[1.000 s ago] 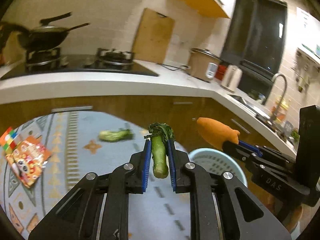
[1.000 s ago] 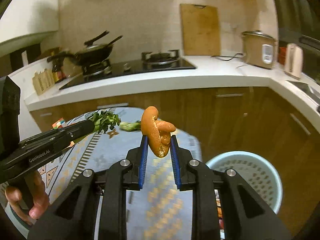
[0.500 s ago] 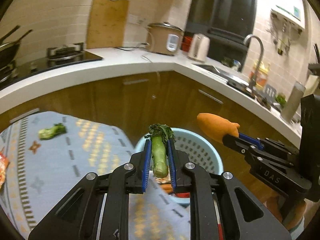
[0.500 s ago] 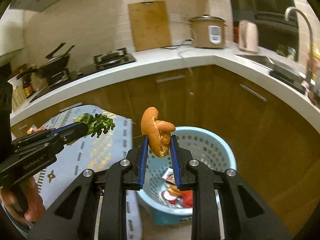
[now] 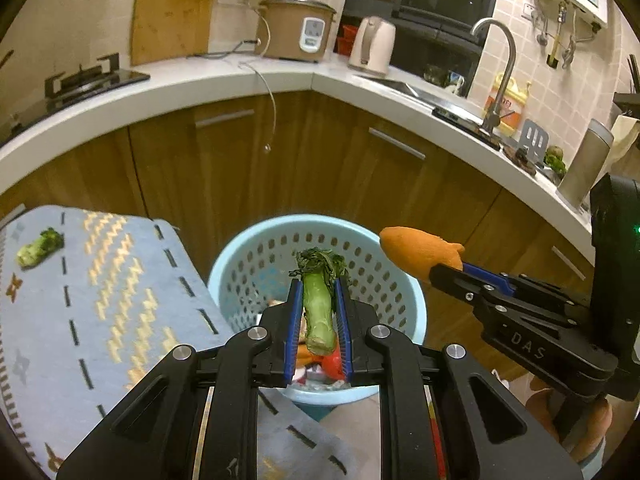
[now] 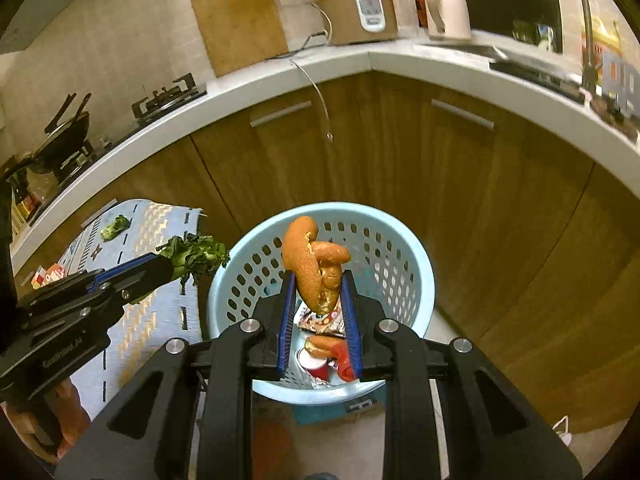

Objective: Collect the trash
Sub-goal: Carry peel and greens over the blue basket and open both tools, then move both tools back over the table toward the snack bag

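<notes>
My left gripper (image 5: pixel 318 300) is shut on a green vegetable stalk (image 5: pixel 318 312) with leafy top, held above the near rim of the light blue perforated trash basket (image 5: pixel 256 256). My right gripper (image 6: pixel 318 292) is shut on an orange peel (image 6: pixel 314 268), held over the same basket (image 6: pixel 400 264). The basket holds wrappers and red scraps (image 6: pixel 324 356). The right gripper with the peel (image 5: pixel 420 248) shows at right in the left wrist view. The left gripper with the leaves (image 6: pixel 196 254) shows at left in the right wrist view.
Another green vegetable piece (image 5: pixel 40 246) lies on the blue patterned mat (image 5: pixel 100 300), also seen in the right wrist view (image 6: pixel 115 227). A colourful snack packet (image 6: pixel 48 274) lies further left. Wooden cabinets (image 5: pixel 360 168) and a white counter stand behind the basket.
Both grippers have swung right from the mat toward the basket and now hang over it, each still holding its piece. The basket looks nearer and more central.
</notes>
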### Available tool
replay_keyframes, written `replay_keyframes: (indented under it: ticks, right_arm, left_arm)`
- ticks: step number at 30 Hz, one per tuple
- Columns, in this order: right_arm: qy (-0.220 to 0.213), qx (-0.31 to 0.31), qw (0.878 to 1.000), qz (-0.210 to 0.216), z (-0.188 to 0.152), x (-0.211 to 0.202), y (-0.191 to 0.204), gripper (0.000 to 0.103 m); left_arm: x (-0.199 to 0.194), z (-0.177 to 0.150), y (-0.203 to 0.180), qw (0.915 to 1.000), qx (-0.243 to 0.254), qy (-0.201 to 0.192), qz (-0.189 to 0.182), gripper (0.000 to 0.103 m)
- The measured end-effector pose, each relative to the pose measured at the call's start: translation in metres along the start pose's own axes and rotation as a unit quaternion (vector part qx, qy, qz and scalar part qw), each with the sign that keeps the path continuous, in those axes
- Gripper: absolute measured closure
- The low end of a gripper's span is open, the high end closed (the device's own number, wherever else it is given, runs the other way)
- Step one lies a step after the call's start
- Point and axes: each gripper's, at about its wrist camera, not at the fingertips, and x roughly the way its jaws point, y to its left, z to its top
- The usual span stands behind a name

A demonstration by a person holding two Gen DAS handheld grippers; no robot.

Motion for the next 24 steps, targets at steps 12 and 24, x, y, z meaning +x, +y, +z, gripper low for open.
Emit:
replay_keyframes:
  ticks: [12, 24]
  right_arm:
    - [0.034, 0.024, 0.999, 0.009, -0.004, 0.020, -0.011, 0.077]
    - [0.022, 0.006, 0.999, 0.029, 0.000, 0.006, 0.006, 0.065]
  left_arm:
    - [0.019, -0.002, 0.005, 0.9995, -0.013, 0.030, 0.006, 0.062]
    - [-0.016, -0.003, 0.017, 0.9993, -0.025, -0.008, 0.028, 0.041]
